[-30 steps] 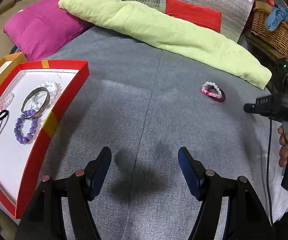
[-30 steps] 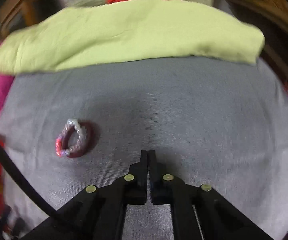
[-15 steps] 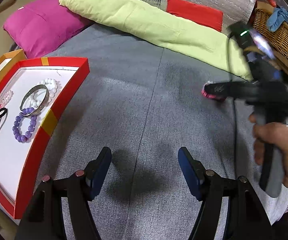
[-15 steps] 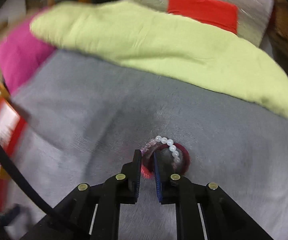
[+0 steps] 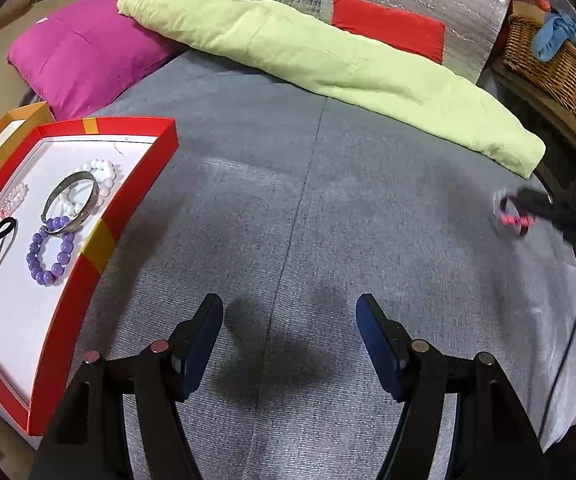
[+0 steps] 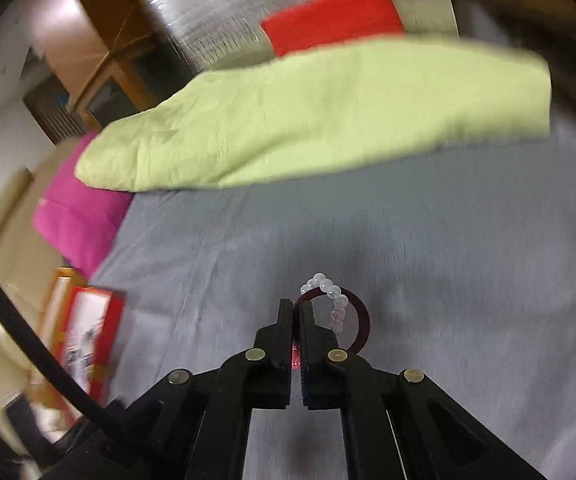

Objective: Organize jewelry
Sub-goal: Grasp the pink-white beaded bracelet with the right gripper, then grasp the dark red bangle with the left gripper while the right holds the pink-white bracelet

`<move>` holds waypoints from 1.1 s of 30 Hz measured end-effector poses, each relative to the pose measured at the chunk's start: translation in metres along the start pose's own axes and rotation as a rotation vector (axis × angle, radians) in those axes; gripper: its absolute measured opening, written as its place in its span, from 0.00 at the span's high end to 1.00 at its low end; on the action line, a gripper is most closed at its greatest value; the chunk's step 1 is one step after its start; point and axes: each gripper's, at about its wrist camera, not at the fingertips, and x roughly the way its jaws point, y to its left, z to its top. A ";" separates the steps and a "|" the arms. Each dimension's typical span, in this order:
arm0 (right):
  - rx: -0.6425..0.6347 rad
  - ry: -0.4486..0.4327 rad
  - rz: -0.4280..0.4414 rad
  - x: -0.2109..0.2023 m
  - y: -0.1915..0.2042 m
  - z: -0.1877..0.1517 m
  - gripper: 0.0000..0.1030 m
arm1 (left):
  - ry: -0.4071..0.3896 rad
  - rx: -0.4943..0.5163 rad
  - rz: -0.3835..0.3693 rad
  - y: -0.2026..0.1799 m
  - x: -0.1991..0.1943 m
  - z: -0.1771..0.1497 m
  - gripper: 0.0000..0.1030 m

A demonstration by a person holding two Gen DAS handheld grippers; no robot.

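Observation:
My right gripper [image 6: 296, 308] is shut on a bundle of bracelets [image 6: 340, 312]: a dark red band, clear beads and a pink strand. It holds them above the grey bed cover [image 6: 448, 240]. In the left wrist view the bundle [image 5: 511, 216] hangs at the far right from the right gripper [image 5: 528, 200]. My left gripper [image 5: 290, 336] is open and empty low over the cover. The red tray [image 5: 99, 240] at the left holds a silver bangle [image 5: 72, 202], a purple bead bracelet [image 5: 49, 256], white beads and other pieces.
A long green pillow [image 5: 328, 60] and a magenta pillow [image 5: 83, 52] lie along the back of the bed. A wicker basket [image 5: 548, 60] stands at the back right. An orange tray edge [image 5: 11, 124] sits behind the red tray.
My right gripper closed on the bracelet bundle, lifted it off the cover and carried it to the right. My left gripper has stayed still and open.

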 end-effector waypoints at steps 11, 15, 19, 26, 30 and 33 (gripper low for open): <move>0.328 -0.032 0.059 -0.015 -0.101 -0.044 0.93 | -0.005 0.070 0.031 -0.013 0.001 -0.005 0.32; 0.316 -0.067 -0.016 -0.018 -0.099 -0.049 0.85 | -0.002 0.111 0.041 -0.021 0.002 -0.008 0.32; 0.362 -0.077 -0.032 -0.030 -0.110 -0.058 0.55 | -0.002 0.116 0.042 -0.022 0.003 -0.008 0.32; 0.401 -0.095 0.039 -0.043 -0.116 -0.054 0.44 | 0.000 0.141 0.053 -0.029 0.006 -0.011 0.32; 0.297 -0.027 -0.092 -0.024 -0.102 -0.042 0.46 | -0.016 0.153 0.051 -0.030 0.003 -0.012 0.32; 0.206 -0.005 -0.196 -0.016 -0.092 -0.035 0.88 | -0.030 0.159 0.040 -0.033 -0.001 -0.014 0.32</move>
